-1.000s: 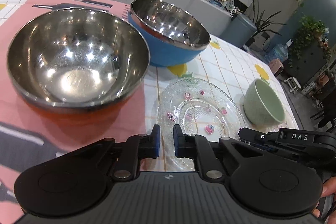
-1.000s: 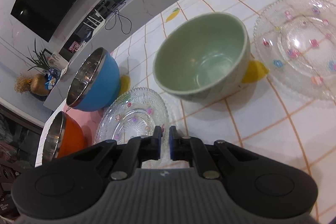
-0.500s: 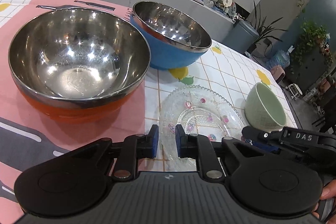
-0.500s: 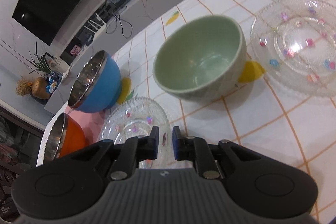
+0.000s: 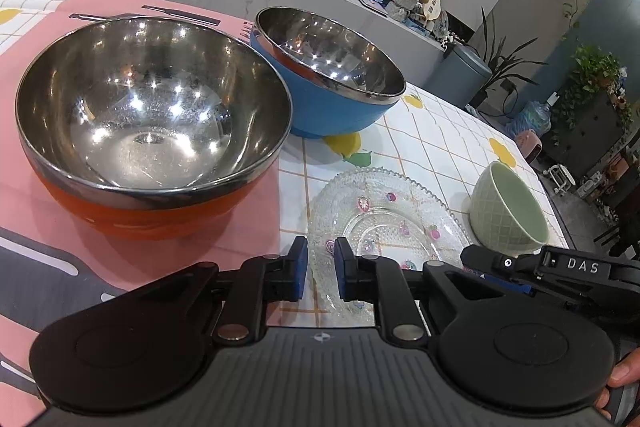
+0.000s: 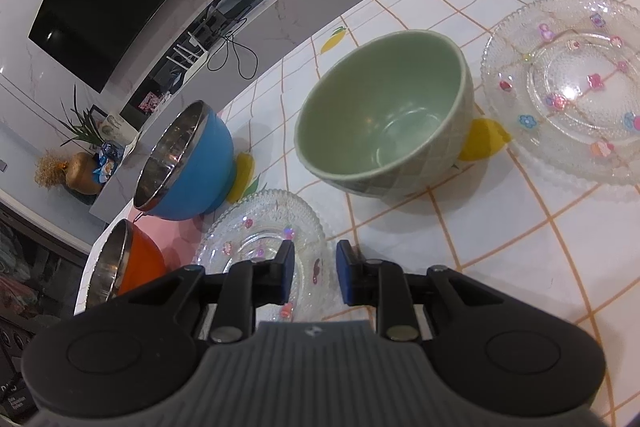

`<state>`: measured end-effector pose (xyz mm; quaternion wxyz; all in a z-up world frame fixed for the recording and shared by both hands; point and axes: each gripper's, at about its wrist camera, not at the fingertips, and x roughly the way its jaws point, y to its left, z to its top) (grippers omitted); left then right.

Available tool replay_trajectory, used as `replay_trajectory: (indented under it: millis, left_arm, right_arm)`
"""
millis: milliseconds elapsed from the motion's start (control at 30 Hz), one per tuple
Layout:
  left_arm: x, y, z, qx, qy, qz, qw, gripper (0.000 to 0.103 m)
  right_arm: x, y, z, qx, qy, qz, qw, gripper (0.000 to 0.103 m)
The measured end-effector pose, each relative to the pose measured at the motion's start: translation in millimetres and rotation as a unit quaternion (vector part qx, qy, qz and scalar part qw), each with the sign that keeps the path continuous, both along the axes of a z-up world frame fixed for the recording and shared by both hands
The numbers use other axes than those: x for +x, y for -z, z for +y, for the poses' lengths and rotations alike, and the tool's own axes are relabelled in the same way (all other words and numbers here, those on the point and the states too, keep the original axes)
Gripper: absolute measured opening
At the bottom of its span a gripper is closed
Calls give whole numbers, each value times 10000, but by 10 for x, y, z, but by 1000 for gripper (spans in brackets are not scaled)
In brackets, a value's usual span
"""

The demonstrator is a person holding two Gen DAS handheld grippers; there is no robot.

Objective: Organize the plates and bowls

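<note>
Grippers hold nothing: the left gripper and right gripper have just opened to narrow gaps. The near glass plate lies under both, at 12 o'clock. The green bowl at 1 o'clock sits closer to the right one.

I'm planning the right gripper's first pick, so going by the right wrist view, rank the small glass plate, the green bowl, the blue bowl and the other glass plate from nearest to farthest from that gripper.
From the right gripper:
1. Small glass plate, just beyond the fingertips, slightly left.
2. Green bowl, ahead, a little right.
3. Blue bowl, far left, and the other glass plate, far right: too close to call.
</note>
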<state>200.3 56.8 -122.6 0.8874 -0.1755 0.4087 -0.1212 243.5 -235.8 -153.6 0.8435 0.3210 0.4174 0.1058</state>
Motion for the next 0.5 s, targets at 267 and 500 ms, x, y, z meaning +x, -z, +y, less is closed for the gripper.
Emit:
replay_trajectory:
  millis: [267, 500]
  left_arm:
    - [19, 6, 38, -182, -88, 91, 9998, 13]
    - [0, -26, 59, -210, -214, 114, 9995, 11]
  right_arm:
    - [-4, 28, -9, -67, 10, -17, 10000, 6]
    - [-28, 18, -16, 21, -15, 33, 10000, 5]
